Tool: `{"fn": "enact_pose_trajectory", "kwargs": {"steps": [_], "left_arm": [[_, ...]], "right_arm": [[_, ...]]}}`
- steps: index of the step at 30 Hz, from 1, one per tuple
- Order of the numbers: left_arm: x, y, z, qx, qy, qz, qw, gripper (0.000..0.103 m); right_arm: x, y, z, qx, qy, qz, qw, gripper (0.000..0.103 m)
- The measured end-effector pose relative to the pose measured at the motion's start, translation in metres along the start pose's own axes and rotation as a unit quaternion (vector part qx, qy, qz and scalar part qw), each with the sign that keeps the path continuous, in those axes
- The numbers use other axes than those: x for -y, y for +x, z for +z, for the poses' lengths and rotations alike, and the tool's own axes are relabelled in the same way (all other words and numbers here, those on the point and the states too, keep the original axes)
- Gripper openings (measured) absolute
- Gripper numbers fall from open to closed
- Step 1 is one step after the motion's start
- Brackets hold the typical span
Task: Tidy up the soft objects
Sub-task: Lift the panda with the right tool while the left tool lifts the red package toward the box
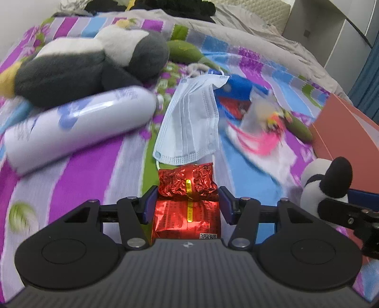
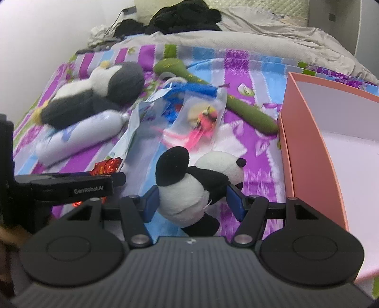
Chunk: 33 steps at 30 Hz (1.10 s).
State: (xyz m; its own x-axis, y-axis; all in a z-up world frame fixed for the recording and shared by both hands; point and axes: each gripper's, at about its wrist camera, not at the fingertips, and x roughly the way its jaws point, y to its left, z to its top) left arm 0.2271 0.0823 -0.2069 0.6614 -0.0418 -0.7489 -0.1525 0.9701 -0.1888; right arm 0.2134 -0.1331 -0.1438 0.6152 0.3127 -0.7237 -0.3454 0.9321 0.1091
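Observation:
My left gripper [image 1: 188, 203] is shut on a red foil packet [image 1: 188, 189], held over the striped bedspread; the packet also shows in the right wrist view [image 2: 106, 167]. My right gripper [image 2: 192, 201] is shut on a small panda plush [image 2: 189, 187], also seen at the right edge of the left wrist view [image 1: 327, 180]. A pink open box [image 2: 305, 151] stands just right of the right gripper. A large grey-and-white penguin plush [image 1: 90, 64], a white tube-shaped pack [image 1: 78, 123] and a blue face mask [image 1: 191, 118] lie ahead on the bed.
A green plush stick [image 2: 236, 104], a clear bag with a pink toy [image 2: 201, 118] and a blue item [image 1: 239, 87] lie on the striped bedspread [image 1: 94, 170]. A grey duvet [image 2: 248, 40] and dark clothes [image 2: 184, 16] are at the far end.

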Motion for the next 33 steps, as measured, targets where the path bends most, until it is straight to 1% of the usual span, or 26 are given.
{"fn": "enact_pose_trajectory", "kwargs": {"steps": [5,7,8,11,14,16,19,21,23,27,31,33], "left_arm": [[-0.006,-0.024,-0.025,-0.015,-0.015,-0.014,0.9997,0.061],[-0.008,-0.030,-0.034,-0.018,-0.018,-0.013,0.9996,0.062],[-0.010,-0.031,-0.037,-0.020,-0.019,-0.015,0.9995,0.064],[-0.018,-0.037,-0.041,-0.016,-0.037,-0.035,0.9986,0.076],[-0.027,-0.045,-0.041,0.001,-0.062,-0.051,0.9968,0.076],[-0.031,-0.044,-0.040,0.006,-0.075,-0.052,0.9958,0.076],[-0.033,-0.035,-0.042,0.006,-0.088,-0.042,0.9952,0.072],[-0.033,-0.030,-0.042,0.012,-0.084,-0.032,0.9959,0.067],[-0.030,-0.028,-0.043,0.024,-0.071,-0.021,0.9970,0.065],[-0.025,-0.025,-0.045,0.032,-0.057,-0.026,0.9975,0.064],[-0.018,-0.024,-0.048,0.040,-0.038,-0.013,0.9984,0.064],[-0.015,-0.024,-0.051,0.044,-0.029,-0.010,0.9986,0.064]], "right_arm": [[-0.012,-0.015,-0.021,-0.025,-0.031,-0.008,0.999,0.064],[-0.014,-0.017,-0.028,-0.040,-0.036,-0.013,0.998,0.067],[-0.015,-0.017,-0.030,-0.045,-0.035,-0.018,0.998,0.069],[-0.012,-0.020,-0.032,-0.053,-0.024,-0.030,0.998,0.072],[-0.011,-0.025,-0.031,-0.052,-0.014,-0.031,0.998,0.072],[-0.009,-0.029,-0.031,-0.048,0.008,-0.030,0.998,0.072],[-0.001,-0.028,-0.031,-0.048,0.070,-0.016,0.996,0.072],[-0.002,-0.025,-0.032,-0.048,0.082,-0.010,0.995,0.072],[-0.007,-0.021,-0.033,-0.046,0.074,-0.009,0.996,0.072],[-0.017,-0.011,-0.032,-0.045,0.057,-0.006,0.997,0.072],[-0.022,-0.002,-0.031,-0.040,0.047,-0.011,0.998,0.073],[-0.025,0.005,-0.033,-0.048,0.039,-0.008,0.998,0.072]]}}
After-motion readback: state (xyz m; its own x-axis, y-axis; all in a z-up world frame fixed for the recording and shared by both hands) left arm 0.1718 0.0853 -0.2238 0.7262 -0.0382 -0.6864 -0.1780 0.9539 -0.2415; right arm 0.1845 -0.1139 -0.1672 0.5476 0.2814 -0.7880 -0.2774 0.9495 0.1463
